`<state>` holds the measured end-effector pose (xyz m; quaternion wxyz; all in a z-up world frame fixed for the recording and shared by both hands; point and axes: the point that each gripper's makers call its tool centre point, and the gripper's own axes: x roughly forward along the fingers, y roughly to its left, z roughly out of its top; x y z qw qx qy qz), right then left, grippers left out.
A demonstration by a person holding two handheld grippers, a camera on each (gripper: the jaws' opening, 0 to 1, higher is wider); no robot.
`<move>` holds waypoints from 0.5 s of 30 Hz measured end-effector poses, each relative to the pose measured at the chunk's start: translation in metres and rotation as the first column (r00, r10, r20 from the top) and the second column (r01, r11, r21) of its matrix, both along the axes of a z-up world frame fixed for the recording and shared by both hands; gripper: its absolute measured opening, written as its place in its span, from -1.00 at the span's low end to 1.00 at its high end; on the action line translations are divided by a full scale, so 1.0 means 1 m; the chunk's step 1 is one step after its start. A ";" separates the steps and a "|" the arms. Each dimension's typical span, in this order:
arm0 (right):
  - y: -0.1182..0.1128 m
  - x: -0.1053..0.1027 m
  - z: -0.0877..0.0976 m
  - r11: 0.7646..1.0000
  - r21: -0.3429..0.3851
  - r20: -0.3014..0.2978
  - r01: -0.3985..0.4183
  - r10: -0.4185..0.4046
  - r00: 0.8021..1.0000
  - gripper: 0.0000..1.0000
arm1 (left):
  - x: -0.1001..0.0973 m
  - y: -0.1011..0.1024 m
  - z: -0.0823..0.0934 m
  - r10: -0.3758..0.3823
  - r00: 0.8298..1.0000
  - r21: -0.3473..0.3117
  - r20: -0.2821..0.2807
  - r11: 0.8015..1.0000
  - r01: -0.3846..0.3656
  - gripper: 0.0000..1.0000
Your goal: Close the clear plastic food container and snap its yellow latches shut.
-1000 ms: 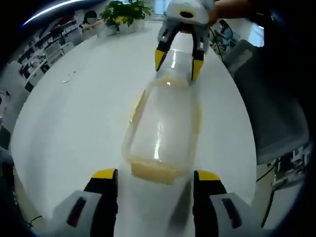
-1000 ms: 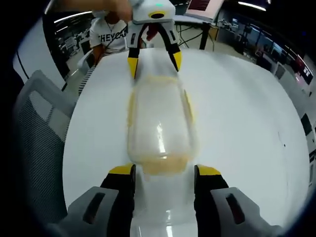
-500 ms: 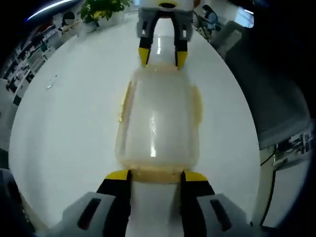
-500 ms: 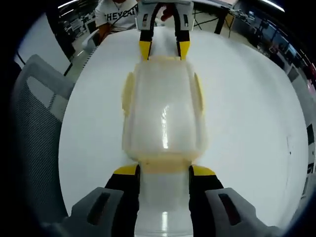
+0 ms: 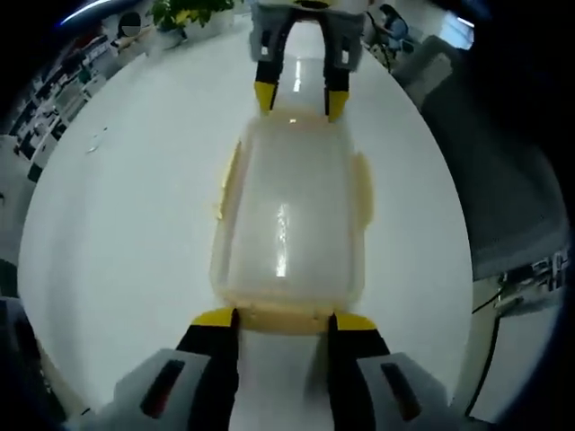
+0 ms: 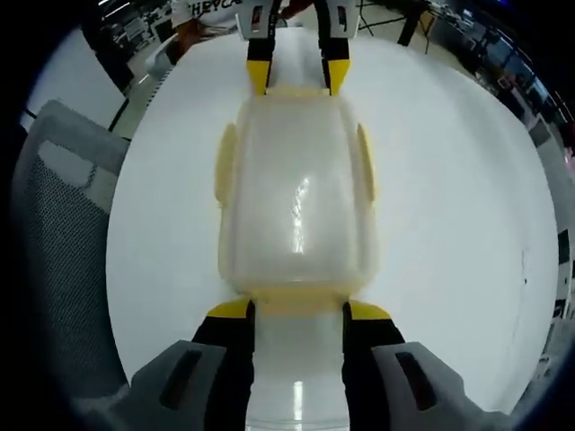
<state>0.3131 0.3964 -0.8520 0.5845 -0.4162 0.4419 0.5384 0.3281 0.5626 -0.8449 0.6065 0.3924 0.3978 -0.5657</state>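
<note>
The clear plastic container point(image 5: 287, 224) point(image 6: 296, 197) lies lengthwise on the white table point(image 5: 117, 224) point(image 6: 449, 206) with its lid down. My left gripper point(image 5: 283, 321) is at its near end, jaws shut against both sides of the yellow end latch point(image 5: 284, 318). My right gripper point(image 6: 299, 312) grips the opposite yellow end latch point(image 6: 298, 303) the same way. Each gripper also appears at the far end in the other's view: the right gripper point(image 5: 299, 97) and the left gripper point(image 6: 297, 79). Yellow side latches point(image 6: 225, 166) point(image 6: 366, 162) point(image 5: 364, 180) stick out from the long sides.
A grey mesh chair point(image 6: 63, 242) point(image 5: 503, 180) stands close to the table's edge. A potted plant point(image 5: 184, 13) sits at the table's far end. A person in a white shirt point(image 6: 202, 11) is beyond the table. Bare tabletop surrounds the container.
Both grippers' jaws have narrowed from wide apart to pressing on the end latches. Both cameras have come nearer to the container and lined up with it.
</note>
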 end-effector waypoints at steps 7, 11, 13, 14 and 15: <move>0.005 -0.007 0.019 0.996 0.073 0.018 -0.053 0.051 0.999 -0.32 | -0.014 0.008 0.014 0.026 1.000 0.000 -0.004 1.000 -0.026 -0.36; 0.011 -0.007 0.037 0.990 0.123 0.024 -0.064 0.062 0.998 -0.32 | -0.016 0.015 0.031 0.052 0.999 -0.019 0.004 0.998 -0.052 -0.36; 0.013 -0.007 0.049 0.987 0.151 0.015 -0.052 0.050 0.999 -0.32 | -0.016 0.017 0.041 0.061 0.998 -0.023 0.019 0.998 -0.060 -0.35; 0.012 -0.007 0.053 0.987 0.149 0.017 -0.055 0.053 0.998 -0.32 | -0.016 0.017 0.045 0.062 0.998 -0.032 0.021 0.998 -0.061 -0.35; 0.012 -0.007 0.058 0.988 0.146 0.016 -0.059 0.057 0.998 -0.32 | -0.019 0.015 0.052 0.070 0.997 -0.047 0.014 0.996 -0.069 -0.35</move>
